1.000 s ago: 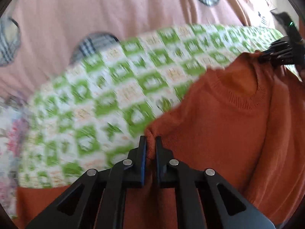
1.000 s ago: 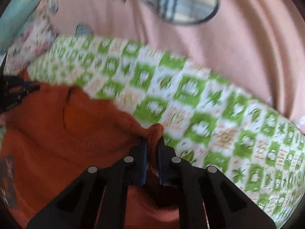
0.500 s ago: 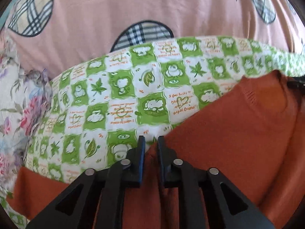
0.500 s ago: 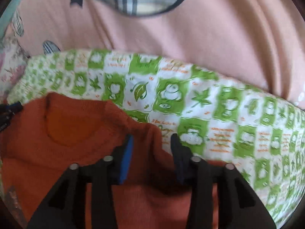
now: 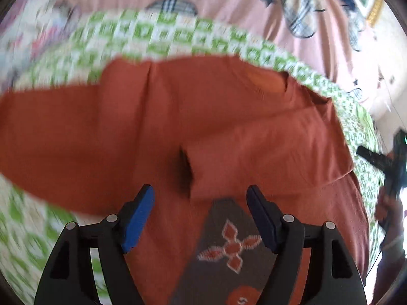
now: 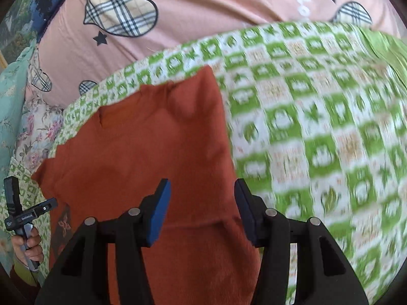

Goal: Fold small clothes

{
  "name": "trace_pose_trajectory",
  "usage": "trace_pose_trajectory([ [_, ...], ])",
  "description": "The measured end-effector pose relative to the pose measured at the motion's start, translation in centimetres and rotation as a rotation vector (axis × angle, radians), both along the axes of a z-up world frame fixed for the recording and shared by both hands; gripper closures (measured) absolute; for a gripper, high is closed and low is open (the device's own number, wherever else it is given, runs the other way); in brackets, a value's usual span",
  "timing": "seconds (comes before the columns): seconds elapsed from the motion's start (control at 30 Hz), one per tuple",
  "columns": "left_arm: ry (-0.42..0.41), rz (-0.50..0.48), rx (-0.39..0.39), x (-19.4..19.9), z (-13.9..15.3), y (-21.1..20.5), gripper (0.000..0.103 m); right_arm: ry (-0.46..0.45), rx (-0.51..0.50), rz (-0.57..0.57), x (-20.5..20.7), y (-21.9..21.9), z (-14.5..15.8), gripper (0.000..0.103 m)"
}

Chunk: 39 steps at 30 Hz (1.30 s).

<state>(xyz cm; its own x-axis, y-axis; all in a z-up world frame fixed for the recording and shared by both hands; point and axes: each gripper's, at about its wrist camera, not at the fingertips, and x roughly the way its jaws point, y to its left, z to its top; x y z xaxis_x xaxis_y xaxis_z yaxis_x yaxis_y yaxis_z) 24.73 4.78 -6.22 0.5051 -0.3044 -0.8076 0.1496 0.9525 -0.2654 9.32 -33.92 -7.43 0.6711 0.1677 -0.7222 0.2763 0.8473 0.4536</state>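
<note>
A small rust-orange knit sweater (image 5: 216, 127) lies spread on a green-and-white patterned cloth (image 5: 157, 35), neckline at the far side, one sleeve stretched out to the left. A dark panel with an orange flower motif (image 5: 229, 251) shows on its near part. My left gripper (image 5: 199, 218) is open and empty, above the sweater's near part. In the right wrist view the sweater (image 6: 157, 152) lies with its right side along the cloth (image 6: 318, 139). My right gripper (image 6: 201, 211) is open and empty over that side. The other gripper shows at each view's edge.
A pink bedsheet with plaid hearts and stars (image 6: 203, 7) lies beyond the cloth. A floral fabric (image 6: 38, 132) and a teal one (image 6: 10, 101) sit at the left. The left hand on its handle (image 6: 28, 241) shows at lower left.
Both grippers have let go of the sweater's shoulders and opened. They have pulled back toward me, and the sweater now lies flat on the cloth.
</note>
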Motion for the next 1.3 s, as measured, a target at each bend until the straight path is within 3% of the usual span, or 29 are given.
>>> trace_pose_trajectory([
  [0.13,0.057,0.063,-0.048,2.1,-1.7,-0.5,0.031,-0.001,0.047,-0.028,-0.5,0.5,-0.6,0.05],
  [0.2,0.018,0.101,-0.102,3.1,-1.6,-0.2,0.061,-0.021,0.06,-0.021,-0.9,1.1,-0.1,0.05],
  [0.23,0.007,0.108,-0.14,3.6,-1.3,0.0,0.103,-0.032,0.062,-0.018,-1.0,1.4,0.2,0.05],
  [0.3,-0.054,0.103,-0.213,3.2,0.1,0.4,0.099,-0.048,0.052,-0.001,-1.0,2.1,0.7,0.05],
  [0.4,-0.162,0.076,-0.198,0.8,1.4,0.4,0.099,-0.037,0.03,0.031,-0.2,3.1,0.6,0.05],
  [0.5,-0.105,0.035,-0.195,0.0,-0.2,0.8,0.091,-0.021,0.042,0.043,0.5,4.0,0.3,0.05],
  [0.57,-0.032,0.022,-0.202,0.8,-1.4,1.0,0.061,-0.028,0.054,0.049,0.8,4.7,0.5,0.05],
  [0.63,0.007,0.029,-0.236,2.1,-2.2,1.1,0.04,-0.035,0.061,0.051,1.0,5.3,0.8,0.05],
  [0.67,0.018,0.034,-0.264,2.7,-2.4,1.2,0.039,-0.038,0.064,0.054,1.1,5.5,0.9,0.05],
  [0.7,0.013,0.042,-0.282,3.5,-2.2,1.2,0.041,-0.043,0.066,0.058,1.1,5.8,1.0,0.05],
  [0.73,-0.012,0.051,-0.277,3.8,-1.9,1.1,0.055,-0.046,0.065,0.06,1.1,6.0,1.1,0.05],
  [0.77,-0.058,0.052,-0.257,4.0,-1.1,1.0,0.095,-0.047,0.058,0.061,1.1,6.2,1.2,0.05],
  [0.87,-0.205,0.028,-0.218,2.7,1.8,0.6,0.1,-0.031,0.052,0.06,1.5,6.4,0.9,0.05],
  [0.93,-0.246,0.019,-0.162,1.9,2.4,0.4,0.1,-0.015,0.059,0.057,1.8,6.5,0.5,0.05],
  [1.03,-0.175,0.044,-0.053,1.9,0.2,1.1,0.1,-0.013,0.071,0.07,2.1,7.1,0.6,0.05],
  [1.1,-0.125,0.077,-0.028,1.6,-1.2,2.6,0.099,-0.023,0.065,0.085,2.1,7.7,1.1,0.05],
  [1.2,-0.108,0.145,-0.026,0.1,-1.4,6.5,0.082,-0.024,0.055,0.104,2.2,8.7,1.5,0.049],
  [1.27,-0.136,0.232,0.031,-1.0,-0.6,9.4,0.031,-0.023,0.054,0.117,2.2,9.5,1.7,0.049],
  [1.3,-0.167,0.289,0.05,-1.5,0.1,11.2,0.025,-0.024,0.057,0.124,2.2,9.8,1.7,0.049],
])
